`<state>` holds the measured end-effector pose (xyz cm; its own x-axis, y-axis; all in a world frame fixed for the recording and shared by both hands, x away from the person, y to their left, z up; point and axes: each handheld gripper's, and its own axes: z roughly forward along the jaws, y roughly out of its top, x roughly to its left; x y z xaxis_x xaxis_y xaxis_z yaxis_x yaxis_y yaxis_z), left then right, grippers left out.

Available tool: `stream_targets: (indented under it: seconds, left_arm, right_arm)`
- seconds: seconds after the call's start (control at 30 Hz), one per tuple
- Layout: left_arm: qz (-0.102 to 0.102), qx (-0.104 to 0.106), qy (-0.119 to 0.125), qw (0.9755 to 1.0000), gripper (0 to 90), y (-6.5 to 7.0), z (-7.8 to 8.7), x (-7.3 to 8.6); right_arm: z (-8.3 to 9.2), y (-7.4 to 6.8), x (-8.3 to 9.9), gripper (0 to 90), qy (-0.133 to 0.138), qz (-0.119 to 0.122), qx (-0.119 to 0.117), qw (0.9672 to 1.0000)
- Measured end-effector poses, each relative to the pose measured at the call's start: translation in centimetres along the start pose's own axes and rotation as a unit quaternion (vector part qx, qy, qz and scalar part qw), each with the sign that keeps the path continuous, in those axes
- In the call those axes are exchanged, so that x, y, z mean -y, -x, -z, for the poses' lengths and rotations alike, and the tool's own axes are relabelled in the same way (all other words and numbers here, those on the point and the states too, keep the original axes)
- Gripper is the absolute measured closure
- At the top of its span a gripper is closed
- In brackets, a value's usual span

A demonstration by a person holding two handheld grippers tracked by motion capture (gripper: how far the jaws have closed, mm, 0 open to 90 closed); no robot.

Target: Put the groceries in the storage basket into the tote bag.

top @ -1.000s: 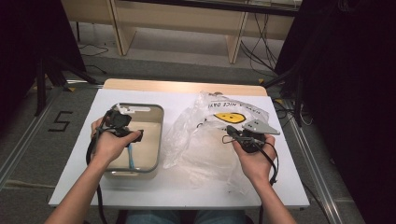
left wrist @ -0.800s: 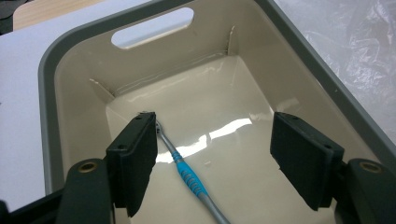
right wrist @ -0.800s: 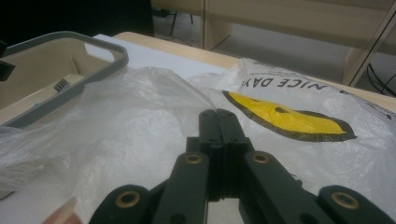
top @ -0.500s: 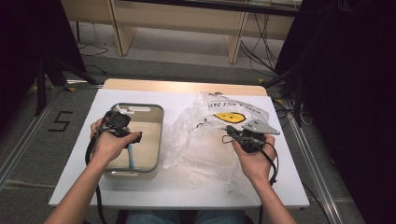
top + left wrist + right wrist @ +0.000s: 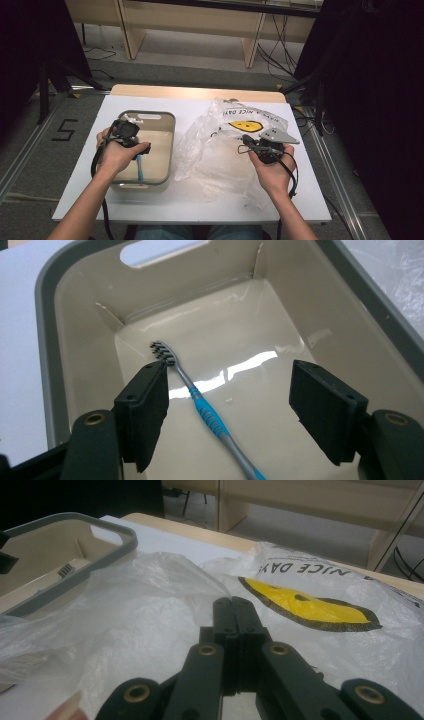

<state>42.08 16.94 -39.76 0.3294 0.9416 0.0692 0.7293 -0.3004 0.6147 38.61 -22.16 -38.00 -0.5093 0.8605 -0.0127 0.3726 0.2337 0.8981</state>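
A: Toothbrush [image 5: 207,410] is seen flat on the floor of the beige bin [image 5: 80,305], bristles toward the far wall. Left hand-held gripper [image 5: 227,415] is held above it, jaws apart, nothing touched.

B: And the right hand-held gripper [image 5: 234,602]?

A: Jaws are pressed together over the clear plastic bag [image 5: 150,610], spread on the white desk [image 5: 90,165] beside the bin.

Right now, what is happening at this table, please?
A person works with a hand-held gripper in each hand. The left hand-held gripper hangs open over a toothbrush that lies in the beige bin, not gripping it. The right hand-held gripper is shut, its tips at a fold of the clear plastic bag beside the bin.
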Motion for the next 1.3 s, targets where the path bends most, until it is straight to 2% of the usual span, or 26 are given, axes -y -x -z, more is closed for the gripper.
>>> stream_targets:
  seconds: [0.23,0.4,0.57,0.7,0.87,1.07,1.1,1.3]
  left_arm:
    - [0.007,0.002,-0.039,0.9992,33.3,-0.4,-0.9,0.3]
    - [0.01,0.014,-0.077,0.9969,34.2,-0.5,-1.8,0.5]
    - [0.02,0.025,-0.096,0.9949,34.2,-0.7,-2.6,0.7]
    - [0.033,0.029,-0.11,0.993,34.9,-1.1,-3.6,0.8]
    - [0.039,0.031,-0.123,0.9912,35.0,-1.2,-4.5,0.8]
    - [0.042,0.029,-0.138,0.9891,36.6,-1.3,-5.2,0.8]
    - [0.039,0.033,-0.146,0.988,37.4,-1.3,-5.5,0.8]
    - [0.037,0.031,-0.162,0.9857,41.8,-1.2,-6.1,0.8]
  right_arm:
    - [0.0,0.0,0.0,90.0,-0.001,-0.001,0.001,1.0]
    - [0.0,0.2,0.2,90.0,-0.005,0.0,0.0,1.0]
    - [0.0,0.2,0.2,90.0,-0.004,0.0,-0.001,1.0]
    - [0.0,0.0,0.2,90.0,-0.007,0.002,-0.002,1.0]
    - [0.0,0.1,0.2,90.0,-0.008,0.003,-0.001,1.0]
    - [-0.1,0.0,0.2,90.0,-0.009,0.004,-0.002,1.0]
    - [-0.1,0.0,0.2,90.0,-0.009,0.004,-0.002,0.9999]
    - [-0.1,0.0,0.2,90.0,-0.01,0.005,-0.002,0.9999]
